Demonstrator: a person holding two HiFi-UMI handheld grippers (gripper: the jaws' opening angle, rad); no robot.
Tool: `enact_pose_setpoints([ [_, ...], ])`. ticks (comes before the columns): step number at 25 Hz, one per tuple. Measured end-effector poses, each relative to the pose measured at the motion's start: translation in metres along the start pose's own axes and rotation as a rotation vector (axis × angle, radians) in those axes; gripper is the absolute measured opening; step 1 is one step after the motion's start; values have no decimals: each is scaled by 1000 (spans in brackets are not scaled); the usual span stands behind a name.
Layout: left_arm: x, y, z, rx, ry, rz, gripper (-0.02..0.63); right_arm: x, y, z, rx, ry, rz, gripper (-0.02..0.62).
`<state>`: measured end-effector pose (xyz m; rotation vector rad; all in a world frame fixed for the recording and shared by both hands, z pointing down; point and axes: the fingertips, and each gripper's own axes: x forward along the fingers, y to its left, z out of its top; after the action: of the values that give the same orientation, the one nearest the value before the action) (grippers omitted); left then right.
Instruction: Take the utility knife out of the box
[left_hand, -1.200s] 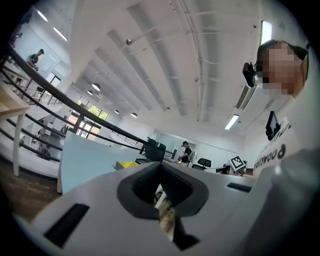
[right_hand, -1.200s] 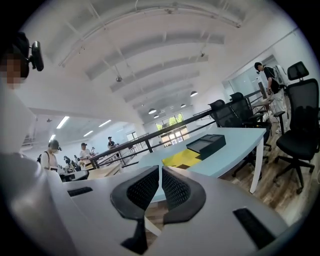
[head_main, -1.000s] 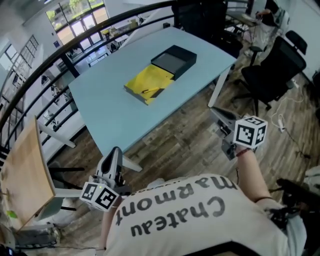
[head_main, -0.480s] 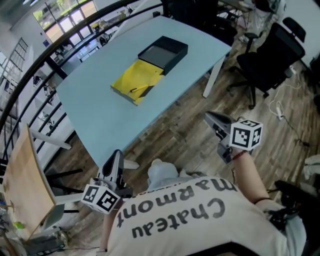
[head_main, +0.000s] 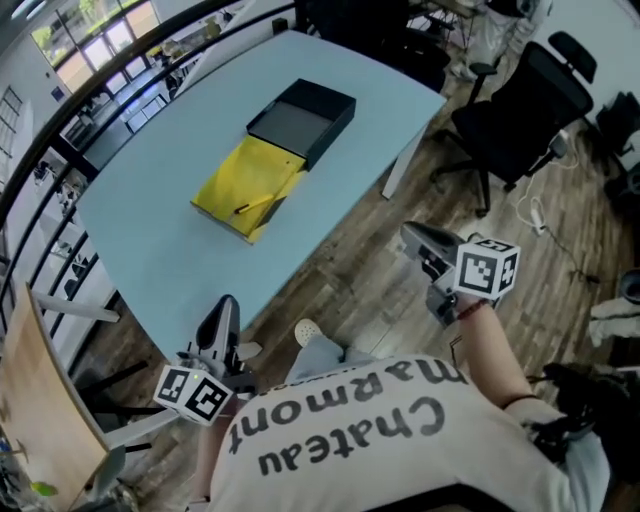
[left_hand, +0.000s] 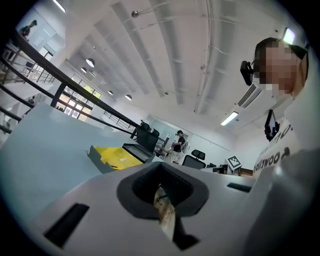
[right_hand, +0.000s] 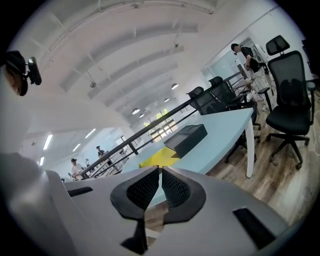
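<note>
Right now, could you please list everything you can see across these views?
table: one, light blue, centre
box: one, open, yellow inside, on the table
slim tool: one, dark, lying in the box, probably the utility knife
black tray: one, on the table at the box's far end
office chair: one, black, right of the table
floor: wood planks, below the table
shirt: one, white with dark print, bottom
left gripper: one, grey, shut, empty, lower left
right gripper: one, grey, shut, empty, right

The head view looks steeply down from high up, and both gripper views look low across the same table (head_main: 150, 230) and box (head_main: 240, 182).
</note>
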<state>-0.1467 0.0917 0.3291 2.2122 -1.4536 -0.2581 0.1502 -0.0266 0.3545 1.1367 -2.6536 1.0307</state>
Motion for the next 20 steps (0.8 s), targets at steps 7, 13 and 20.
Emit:
enact_pose_setpoints([
  [7, 54, 39, 41, -12, -40, -21, 3, 62, -1, 45, -54, 23, 4, 44],
  [13, 80, 66, 74, 14, -43, -22, 2, 113, 12, 67, -80, 37, 55, 44],
  [20, 100, 92, 83, 14, -57, -1, 2, 149, 7, 69, -81, 76, 76, 44],
])
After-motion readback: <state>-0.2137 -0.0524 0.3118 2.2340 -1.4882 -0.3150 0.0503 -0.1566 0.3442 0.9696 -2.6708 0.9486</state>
